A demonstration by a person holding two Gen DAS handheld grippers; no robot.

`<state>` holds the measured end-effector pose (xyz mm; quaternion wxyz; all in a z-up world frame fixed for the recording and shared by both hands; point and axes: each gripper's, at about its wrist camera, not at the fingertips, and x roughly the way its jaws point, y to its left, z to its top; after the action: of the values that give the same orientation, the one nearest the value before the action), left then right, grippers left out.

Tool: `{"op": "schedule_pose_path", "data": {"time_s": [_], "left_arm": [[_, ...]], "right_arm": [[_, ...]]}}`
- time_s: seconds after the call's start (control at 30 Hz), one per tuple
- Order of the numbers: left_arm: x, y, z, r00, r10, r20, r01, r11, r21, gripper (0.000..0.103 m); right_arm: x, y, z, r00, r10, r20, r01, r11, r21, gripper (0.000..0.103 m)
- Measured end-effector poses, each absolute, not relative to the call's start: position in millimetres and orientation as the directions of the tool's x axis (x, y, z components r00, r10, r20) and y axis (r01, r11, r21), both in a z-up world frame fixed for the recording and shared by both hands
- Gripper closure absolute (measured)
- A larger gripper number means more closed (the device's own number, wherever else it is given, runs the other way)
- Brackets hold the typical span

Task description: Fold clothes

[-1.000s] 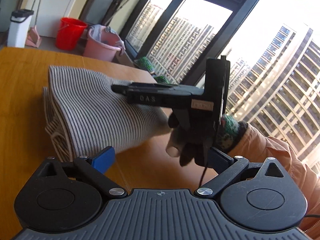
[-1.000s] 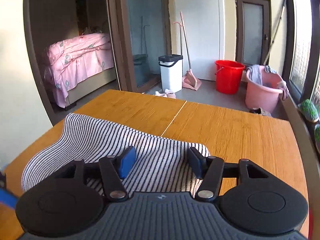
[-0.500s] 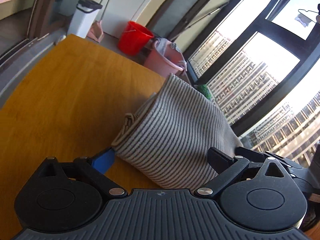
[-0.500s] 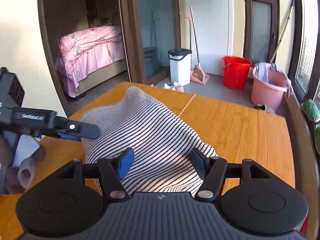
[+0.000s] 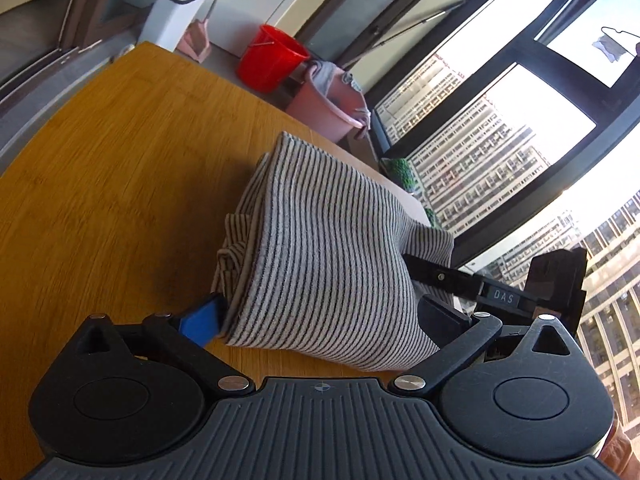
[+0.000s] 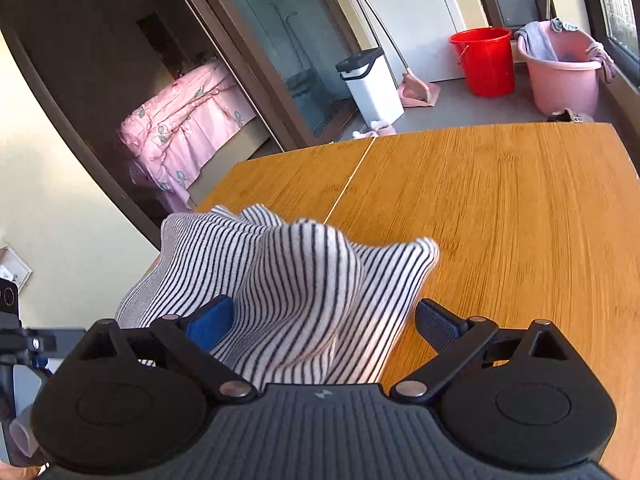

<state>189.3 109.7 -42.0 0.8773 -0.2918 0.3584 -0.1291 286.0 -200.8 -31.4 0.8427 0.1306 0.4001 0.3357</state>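
Note:
A black-and-white striped garment (image 5: pixel 320 248) lies folded into a thick bundle on the wooden table (image 5: pixel 120 184). My left gripper (image 5: pixel 320 318) is open and straddles its near end, the blue pad (image 5: pixel 200 320) touching the bundle's folded edge. The right gripper's body (image 5: pixel 500 296) shows at the bundle's right side. In the right wrist view the striped garment (image 6: pixel 304 288) bulges up in a hump between the wide-open fingers of my right gripper (image 6: pixel 324 322). The left gripper's body (image 6: pixel 16 340) shows at the far left edge there.
The table's far edge (image 6: pixel 440 132) faces a floor with a red bucket (image 6: pixel 484 60), a pink tub (image 6: pixel 564 76) holding cloth, a white bin (image 6: pixel 372 84) and a dustpan. Large windows (image 5: pixel 500 140) run along the table's right side. A doorway opens onto a pink bed (image 6: pixel 180 120).
The left gripper swung round and closed in on the bundle's end. The garment bunched into a taller hump between the right fingers, and the right gripper tilted.

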Motion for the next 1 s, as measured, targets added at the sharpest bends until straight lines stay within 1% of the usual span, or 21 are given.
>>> {"op": "schedule_pose_path", "data": {"time_s": [0.03, 0.07, 0.1, 0.17, 0.27, 0.33, 0.4, 0.5, 0.53, 0.57, 0.63, 0.7, 0.73, 0.77, 0.8, 0.83, 0.87, 0.9, 0.93, 0.97, 1.0], "left_arm": [[187.4, 112.6, -37.3, 0.73, -0.424, -0.535, 0.031, 0.804, -0.594, 0.0], [185.5, 115.5, -32.6, 0.75, -0.412, -0.517, 0.044, 0.811, -0.584, 0.0], [183.8, 118.5, -28.1, 0.769, -0.4, -0.499, 0.054, 0.818, -0.573, 0.0], [184.6, 125.7, -22.6, 0.785, -0.37, -0.497, 0.039, 0.83, -0.556, 0.0], [185.9, 136.5, -14.4, 0.808, -0.324, -0.492, 0.016, 0.847, -0.531, 0.0], [186.7, 143.8, -8.9, 0.822, -0.292, -0.488, 0.0, 0.858, -0.514, 0.0], [178.2, 151.5, -3.8, 0.824, -0.279, -0.493, -0.009, 0.863, -0.505, 0.0], [159.0, 154.7, -1.8, 0.801, -0.296, -0.52, -0.008, 0.864, -0.504, 0.0], [152.1, 155.2, -2.4, 0.788, -0.322, -0.525, 0.006, 0.856, -0.517, 0.0], [149.8, 154.0, -3.8, 0.779, -0.341, -0.527, 0.013, 0.848, -0.529, 0.0], [146.0, 149.6, -9.3, 0.762, -0.383, -0.522, 0.028, 0.825, -0.564, 0.0], [145.6, 145.3, -15.5, 0.752, -0.405, -0.52, 0.033, 0.811, -0.584, 0.0], [145.9, 143.7, -18.4, 0.748, -0.41, -0.521, 0.032, 0.807, -0.59, 0.0], [144.6, 144.4, -20.6, 0.745, -0.417, -0.521, 0.031, 0.801, -0.598, 0.0], [143.1, 145.3, -22.6, 0.742, -0.424, -0.52, 0.03, 0.795, -0.606, 0.0], [141.0, 147.3, -23.1, 0.742, -0.427, -0.516, 0.031, 0.792, -0.61, 0.0], [138.8, 149.3, -23.7, 0.743, -0.43, -0.513, 0.033, 0.789, -0.613, 0.0], [136.7, 151.4, -24.1, 0.743, -0.433, -0.51, 0.035, 0.787, -0.616, 0.0], [134.7, 154.6, -23.8, 0.748, -0.43, -0.505, 0.035, 0.785, -0.618, 0.0], [133.6, 157.3, -23.2, 0.753, -0.427, -0.5, 0.033, 0.784, -0.619, 0.0], [132.5, 161.2, -22.7, 0.76, -0.421, -0.495, 0.028, 0.782, -0.623, 0.0]], "right_arm": [[277.8, -204.6, -32.8, 0.461, 0.679, -0.571, -0.429, 0.734, 0.527, 0.025], [268.3, -207.8, -33.6, 0.465, 0.685, -0.561, -0.388, 0.727, 0.567, 0.034], [256.6, -208.0, -32.8, 0.462, 0.685, -0.563, -0.361, 0.725, 0.587, 0.035], [230.0, -200.3, -26.6, 0.44, 0.684, -0.582, -0.377, 0.729, 0.572, 0.035], [181.4, -175.7, -7.6, 0.37, 0.693, -0.619, -0.526, 0.706, 0.475, 0.03], [157.1, -167.5, 7.1, 0.372, 0.672, -0.64, -0.601, 0.7, 0.386, 0.03], [139.8, -167.0, 27.0, 0.466, 0.614, -0.637, -0.64, 0.731, 0.237, 0.028], [123.7, -165.3, 58.4, 0.649, 0.533, -0.543, -0.622, 0.783, 0.025, 0.023], [122.2, -163.1, 67.4, 0.679, 0.528, -0.509, -0.616, 0.788, -0.005, 0.02], [124.3, -157.7, 73.0, 0.679, 0.547, -0.49, -0.629, 0.778, -0.003, 0.017], [132.4, -140.8, 77.6, 0.654, 0.592, -0.47, -0.667, 0.745, 0.01, 0.016], [146.0, -118.1, 70.2, 0.636, 0.607, -0.476, -0.694, 0.72, -0.008, 0.017], [155.0, -107.4, 63.5, 0.624, 0.603, -0.497, -0.7, 0.714, -0.014, 0.018], [165.4, -96.8, 54.6, 0.606, 0.593, -0.53, -0.705, 0.709, -0.013, 0.029], [174.0, -90.4, 46.3, 0.582, 0.589, -0.561, -0.709, 0.706, 0.005, 0.053], [180.9, -86.7, 39.3, 0.553, 0.592, -0.587, -0.713, 0.701, 0.036, 0.065], [184.3, -84.1, 34.9, 0.536, 0.595, -0.599, -0.712, 0.7, 0.059, 0.08], [182.7, -84.3, 36.8, 0.537, 0.601, -0.592, -0.71, 0.701, 0.067, 0.085], [179.4, -86.7, 44.0, 0.544, 0.611, -0.575, -0.711, 0.7, 0.07, 0.087], [176.4, -91.6, 54.9, 0.561, 0.621, -0.548, -0.711, 0.7, 0.066, 0.088], [173.7, -98.4, 68.0, 0.584, 0.627, -0.515, -0.707, 0.705, 0.056, 0.092]]}}
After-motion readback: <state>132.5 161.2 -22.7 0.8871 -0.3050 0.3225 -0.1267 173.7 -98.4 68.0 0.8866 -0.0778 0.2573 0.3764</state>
